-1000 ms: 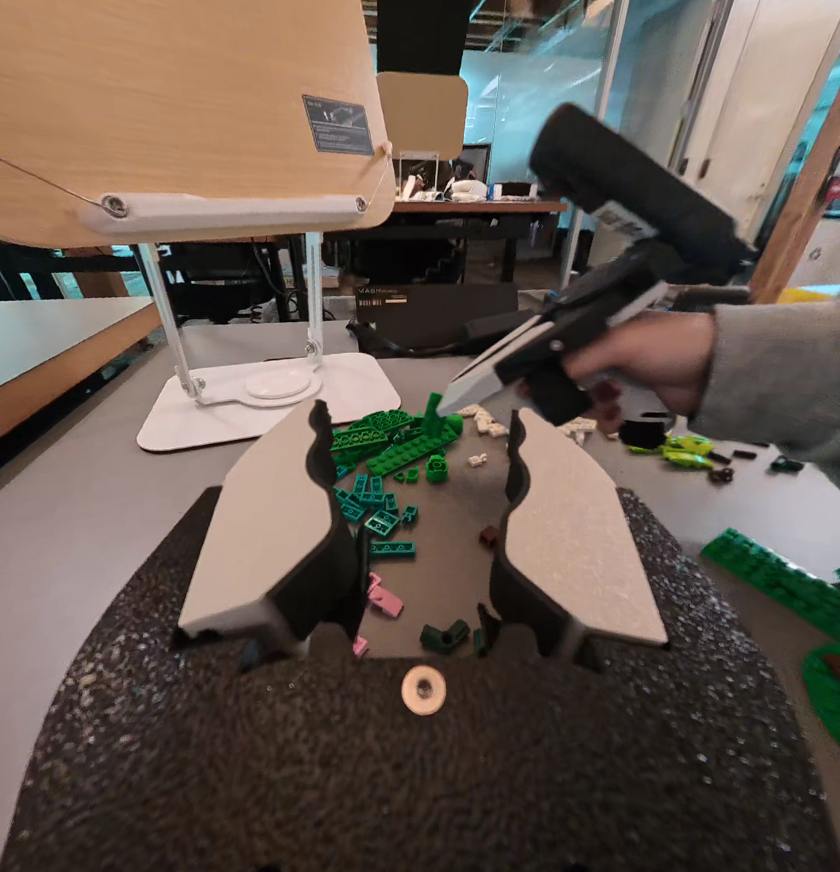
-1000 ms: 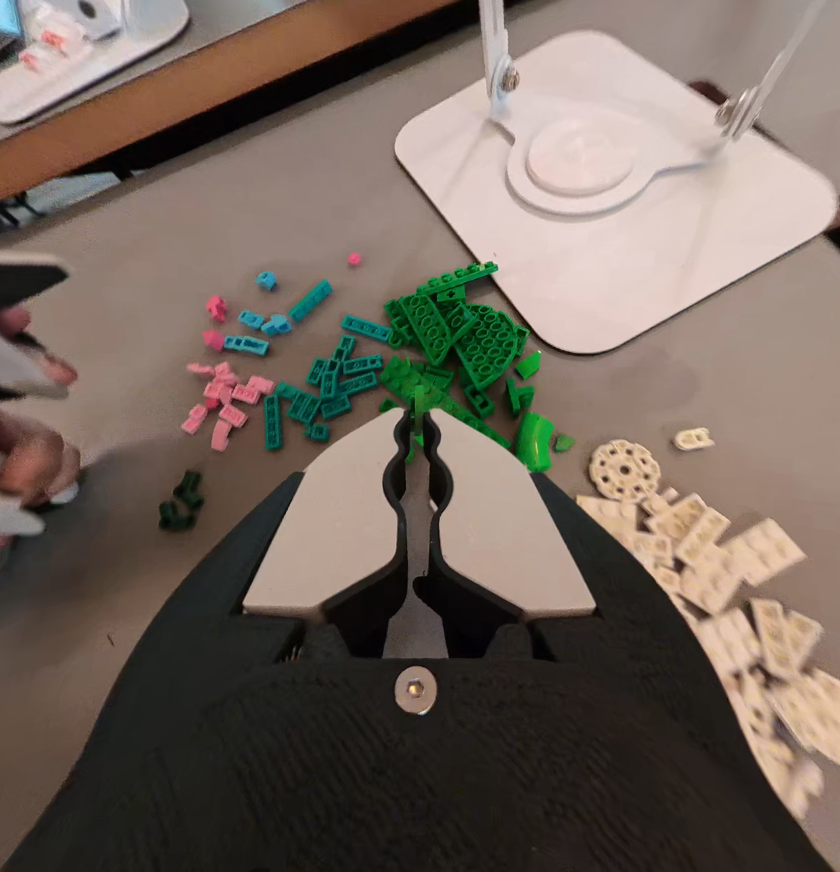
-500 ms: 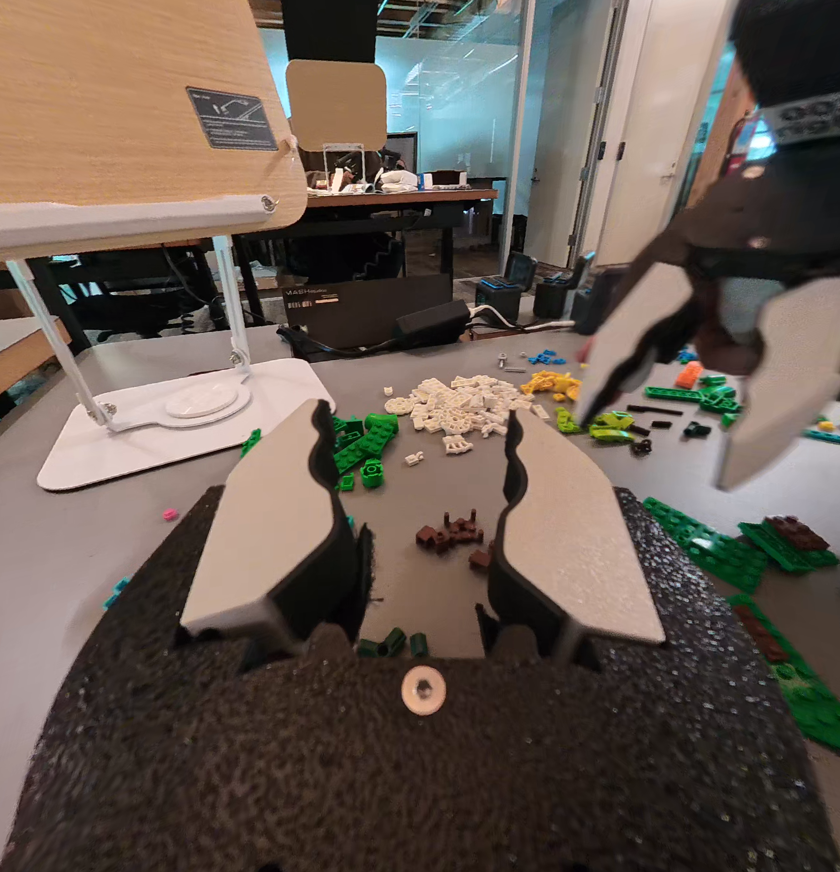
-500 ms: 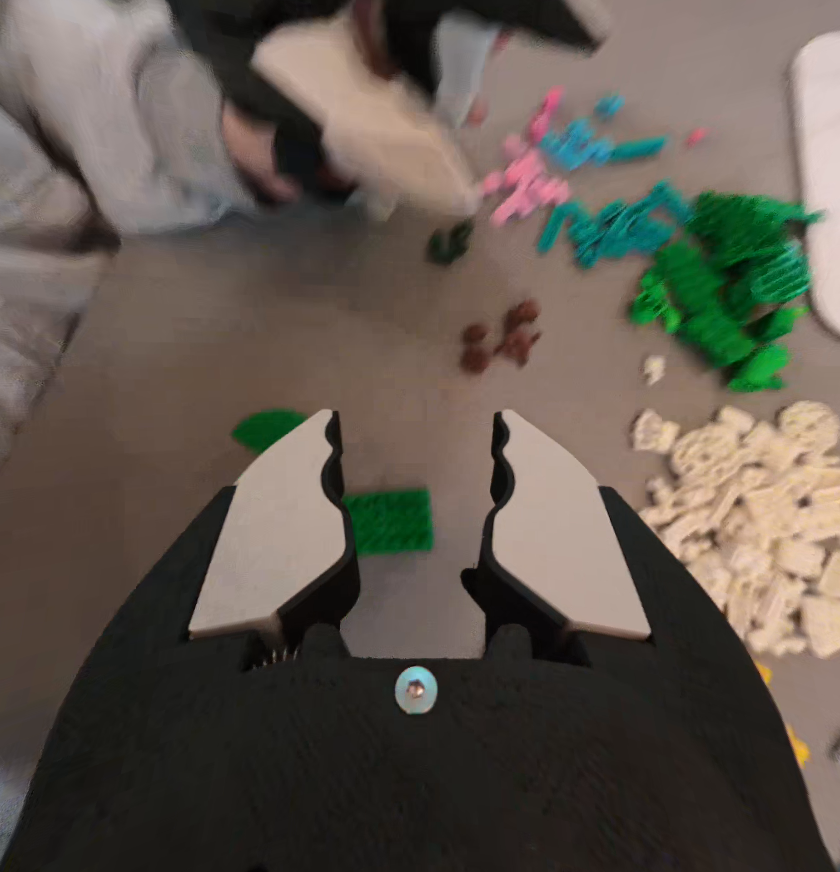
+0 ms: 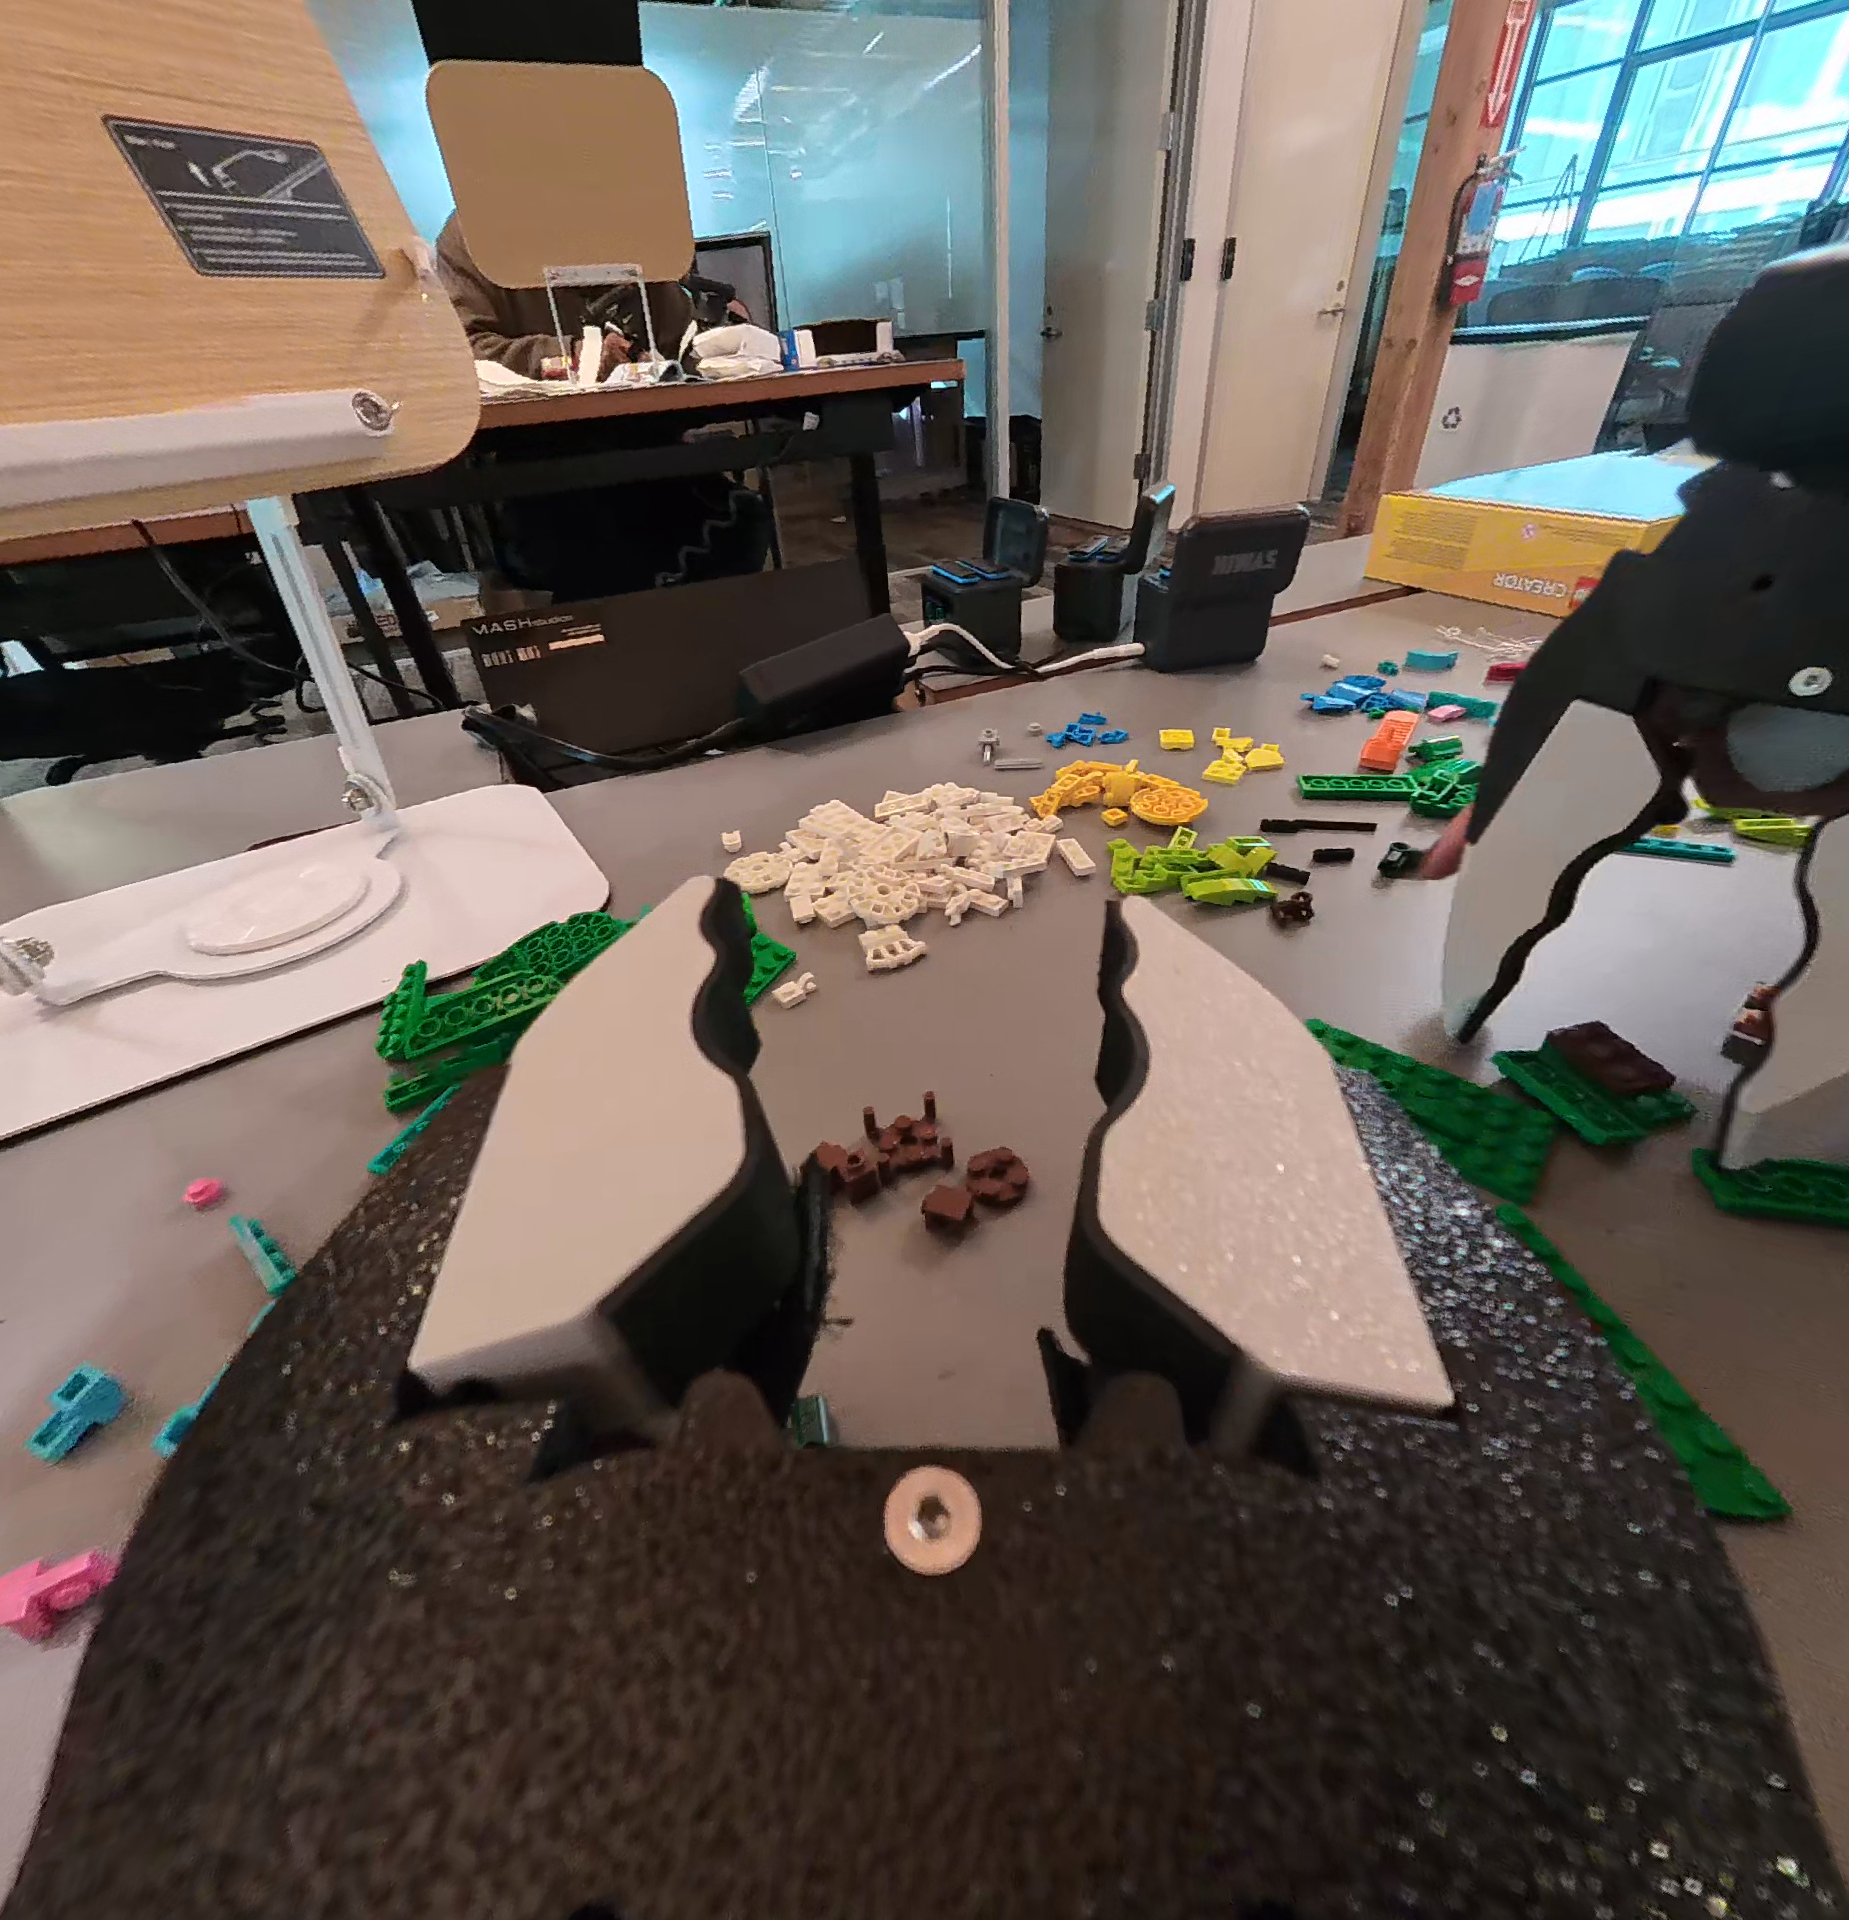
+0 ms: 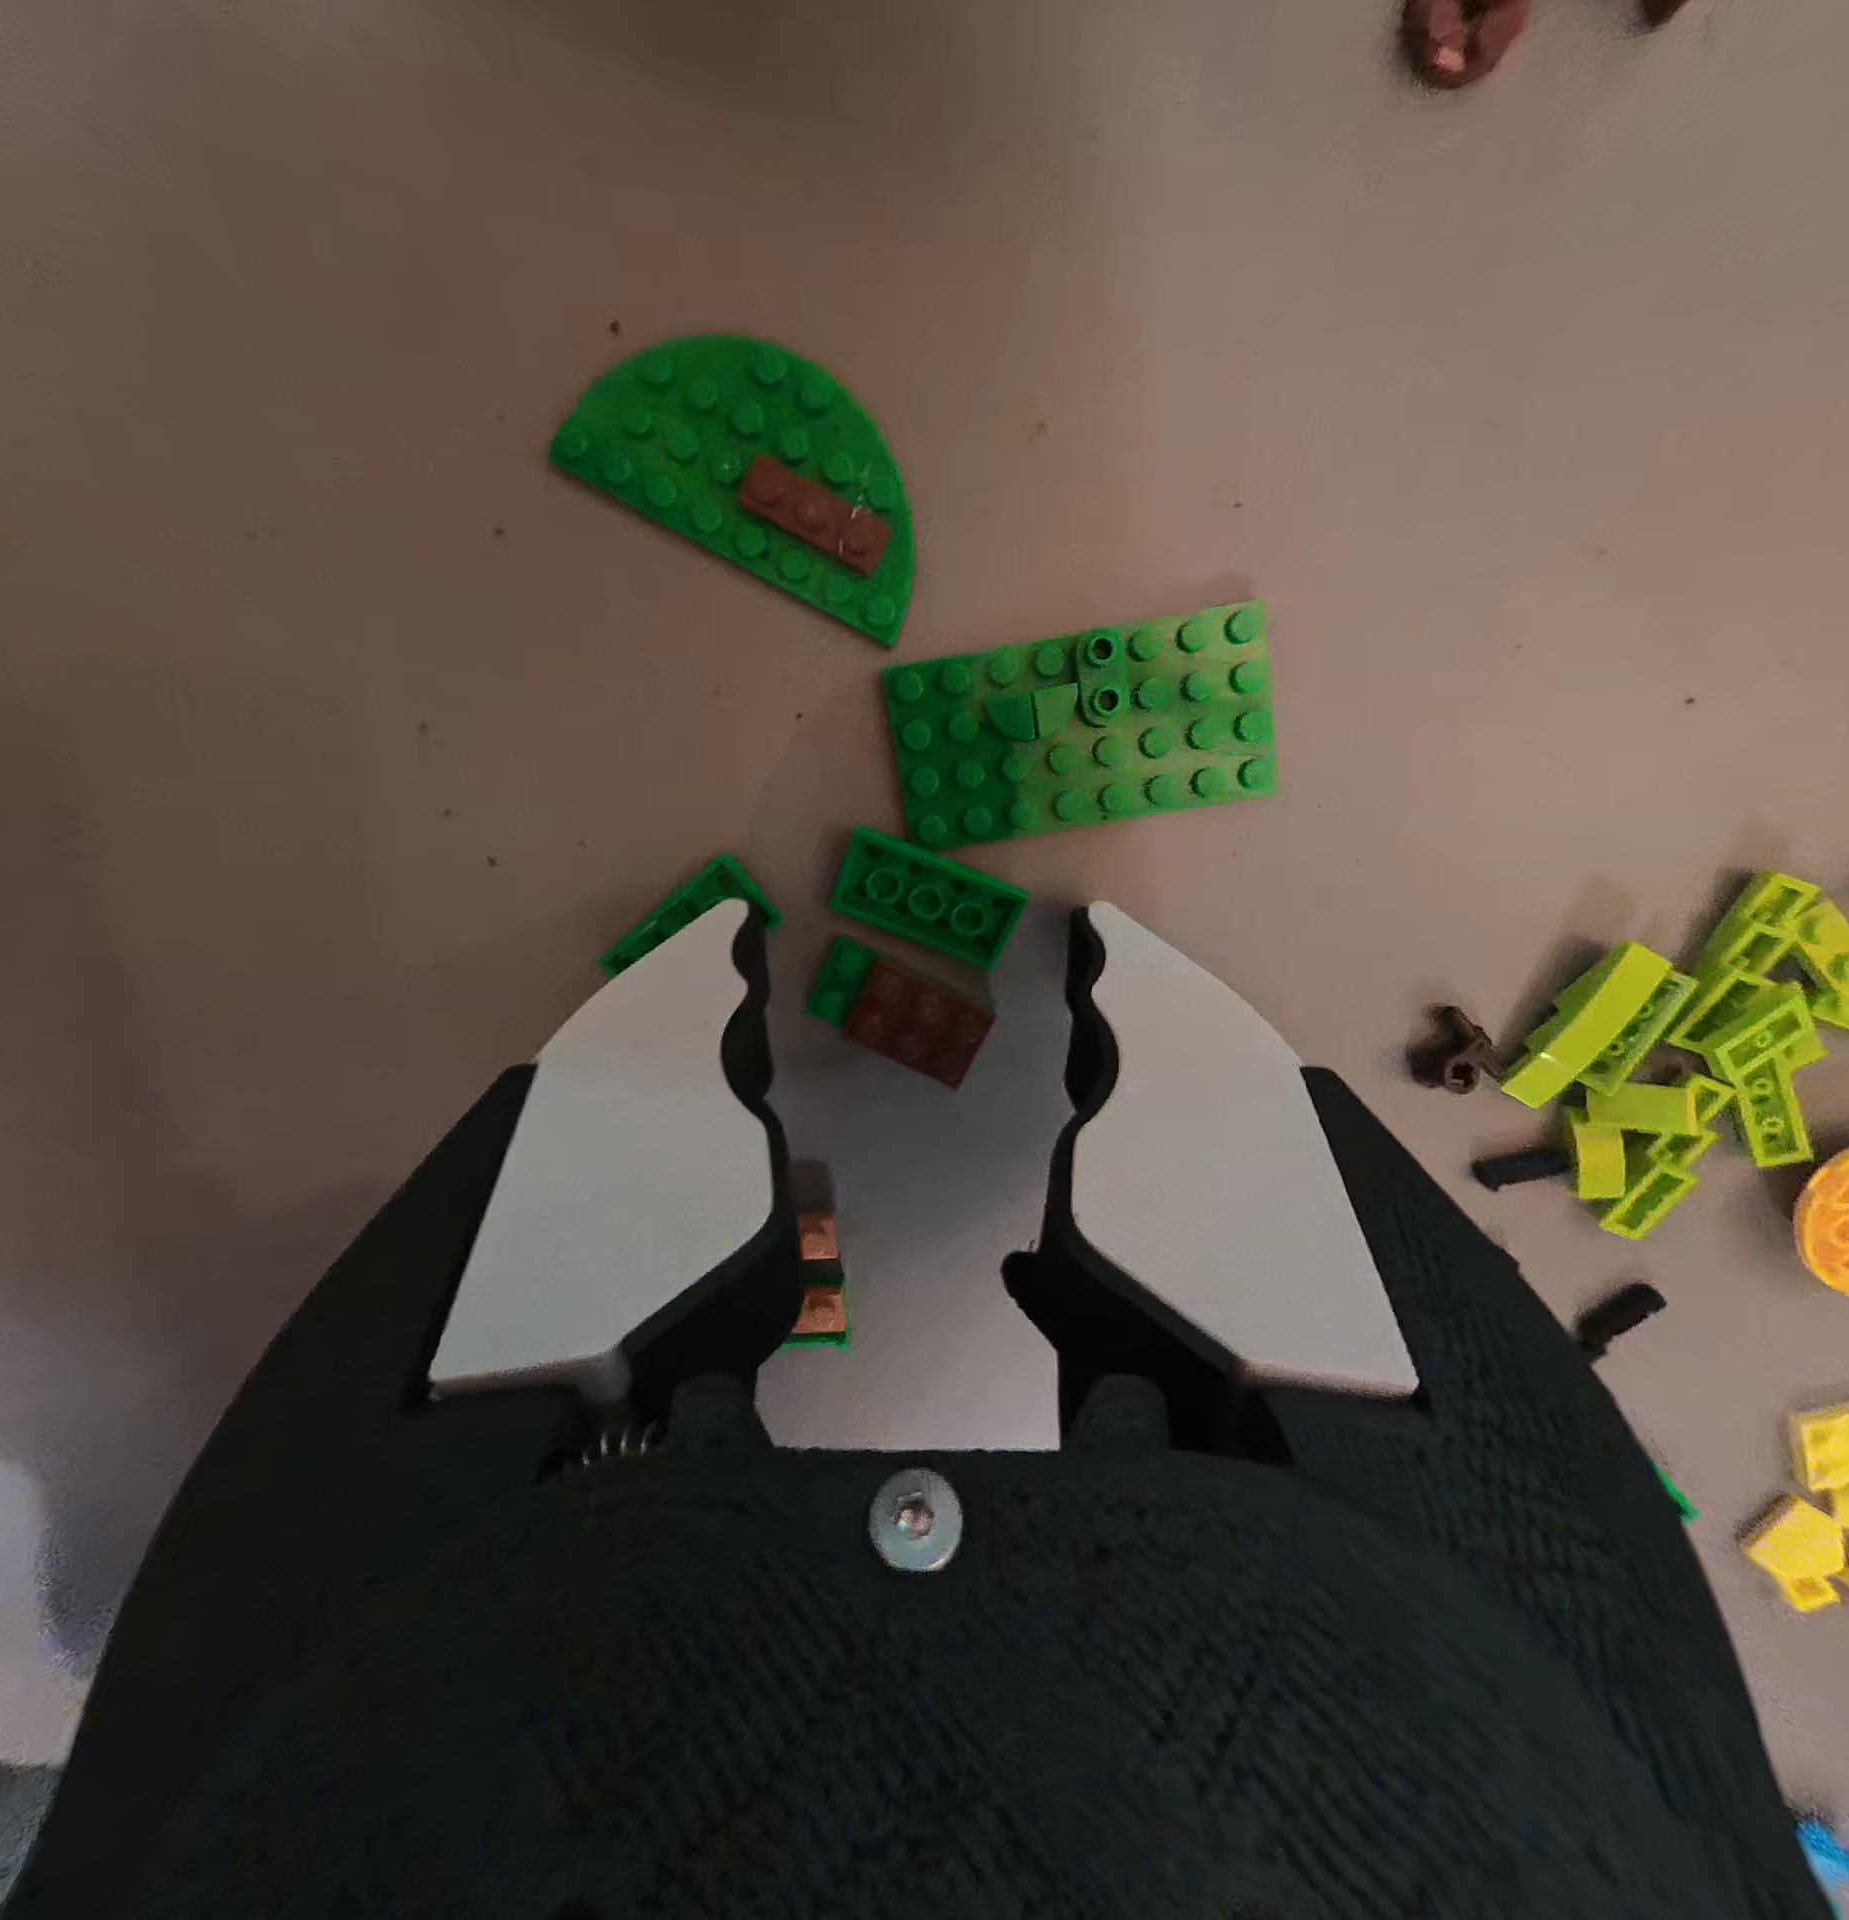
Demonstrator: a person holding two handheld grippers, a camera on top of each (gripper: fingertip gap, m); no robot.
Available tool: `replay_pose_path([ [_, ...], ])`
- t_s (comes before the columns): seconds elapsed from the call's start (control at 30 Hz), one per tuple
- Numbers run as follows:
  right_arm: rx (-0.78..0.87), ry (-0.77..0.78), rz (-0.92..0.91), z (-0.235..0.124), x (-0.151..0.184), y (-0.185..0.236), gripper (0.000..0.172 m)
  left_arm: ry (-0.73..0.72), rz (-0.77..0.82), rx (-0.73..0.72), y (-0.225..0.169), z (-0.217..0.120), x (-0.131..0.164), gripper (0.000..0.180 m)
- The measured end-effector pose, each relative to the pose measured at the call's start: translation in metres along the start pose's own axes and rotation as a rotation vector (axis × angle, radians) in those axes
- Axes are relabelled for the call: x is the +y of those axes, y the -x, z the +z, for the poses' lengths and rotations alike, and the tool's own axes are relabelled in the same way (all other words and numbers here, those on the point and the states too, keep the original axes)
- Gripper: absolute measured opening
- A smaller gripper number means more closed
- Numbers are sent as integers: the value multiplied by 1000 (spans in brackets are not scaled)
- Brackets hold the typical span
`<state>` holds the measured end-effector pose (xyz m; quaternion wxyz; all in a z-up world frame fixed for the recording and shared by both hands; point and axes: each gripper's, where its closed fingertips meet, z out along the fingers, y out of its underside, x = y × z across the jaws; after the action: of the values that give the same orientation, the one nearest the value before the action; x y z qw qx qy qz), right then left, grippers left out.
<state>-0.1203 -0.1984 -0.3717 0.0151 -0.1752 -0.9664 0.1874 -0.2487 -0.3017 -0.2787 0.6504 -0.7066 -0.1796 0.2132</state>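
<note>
Left wrist view: your left gripper (image 5: 925,914) hovers over the grey table (image 5: 120,1247), fingers spread and pinching nothing; a cluster of small brown pieces (image 5: 925,1153) lies on the table between them, untouched. Bricks appear sorted by colour, presumably to ease picking: a white heap (image 5: 920,852) at 12 o'clock, lime pieces (image 5: 1190,868) at 1 o'clock, green plates (image 5: 504,987) at 10 o'clock beside the white stand base (image 5: 276,914). Your right gripper (image 5: 1626,997) descends at 3 o'clock, fingers apart. Right wrist view: your right gripper (image 6: 915,920) points down, fingers spread and empty, straddling one small green plate topped by a brown brick (image 6: 904,1008). Ahead lie three more green parts: one upturned plate (image 6: 930,912), one large rectangular plate (image 6: 1081,727) and one half-round plate (image 6: 733,478) carrying a brown strip. A fifth green piece (image 6: 681,904) is partly hidden by the left finger.
</note>
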Motion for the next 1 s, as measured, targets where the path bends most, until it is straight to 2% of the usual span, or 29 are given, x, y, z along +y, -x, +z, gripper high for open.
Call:
replay_pose_path([
  [0.13,-1,-32,91,3,-7,2,47,10,3,15,-3,1,2,64],
  [0.2,-5,-37,120,3,-9,3,36,15,7,17,-4,1,3,64],
  [0.27,31,-43,99,2,-10,1,33,12,7,16,-3,1,3,64],
  [0.37,172,-93,-6,-8,-15,-9,12,-9,-6,48,-7,-1,-1,62],
  [0.4,216,-144,-69,-14,-22,-9,5,-22,-18,80,-12,-1,-3,61],
  [0.47,285,-278,-181,-25,-38,-3,3,-49,-52,214,-32,-3,-7,58],
  [0.53,331,-347,-204,-30,-44,1,3,-57,-95,342,-52,-6,-10,56],
  [0.63,352,-381,-207,-29,-40,6,3,-26,-48,472,-76,-10,-4,50],
  [0.73,395,-450,-291,-30,-44,18,2,-24,54,549,-97,-16,-1,44],
  [0.9,495,-325,-541,-17,-34,41,3,-19,210,522,-108,-16,6,38],
  [1.0,436,-237,-525,-9,-23,49,6,-17,232,513,-109,-16,7,38],
])
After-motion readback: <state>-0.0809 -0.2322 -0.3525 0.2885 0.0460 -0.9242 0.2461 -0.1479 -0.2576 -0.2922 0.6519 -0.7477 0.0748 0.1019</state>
